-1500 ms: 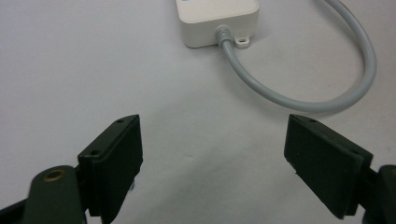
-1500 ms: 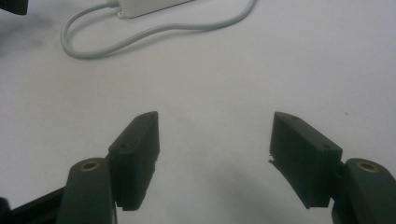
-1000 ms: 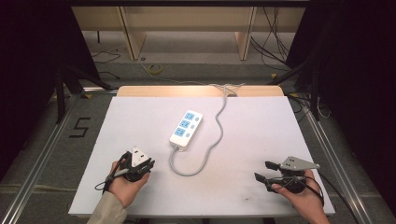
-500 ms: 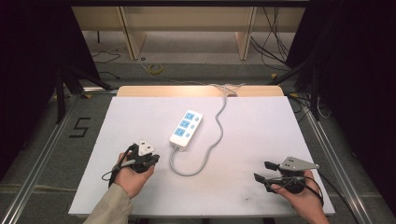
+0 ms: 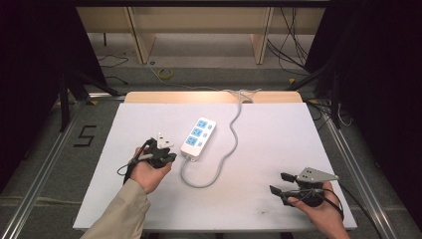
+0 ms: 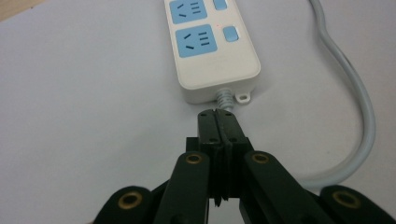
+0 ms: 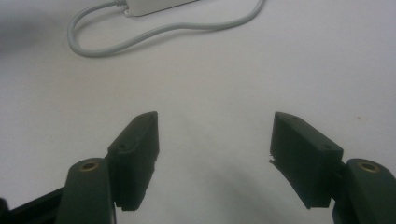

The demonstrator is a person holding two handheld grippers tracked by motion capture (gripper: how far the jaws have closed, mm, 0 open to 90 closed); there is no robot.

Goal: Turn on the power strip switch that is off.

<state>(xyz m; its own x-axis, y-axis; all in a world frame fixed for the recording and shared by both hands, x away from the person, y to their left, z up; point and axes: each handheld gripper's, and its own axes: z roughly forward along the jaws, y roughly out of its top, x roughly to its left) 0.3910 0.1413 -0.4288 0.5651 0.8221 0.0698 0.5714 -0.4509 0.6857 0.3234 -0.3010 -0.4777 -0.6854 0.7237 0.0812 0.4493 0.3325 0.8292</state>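
Since the earlier frames, we saw the left gripper [image 5: 166,155] travel farther from the near edge and rightward toward the power strip [image 5: 198,138], while the right gripper [image 5: 279,182] kept its place at the near right of the table [image 5: 278,134]. Nearest us, the right gripper's jaws stood wide apart over bare tabletop, holding nothing. Farther in, the left gripper's [image 6: 218,115] jaws were pressed together, empty, their tips just short of the near end of the power strip [image 6: 212,56], where the cord [image 6: 359,107] leaves it. The strip's long axis ran away from those jaws, near to far, tilted slightly right. We judged the left hand far nearer to it than the right.
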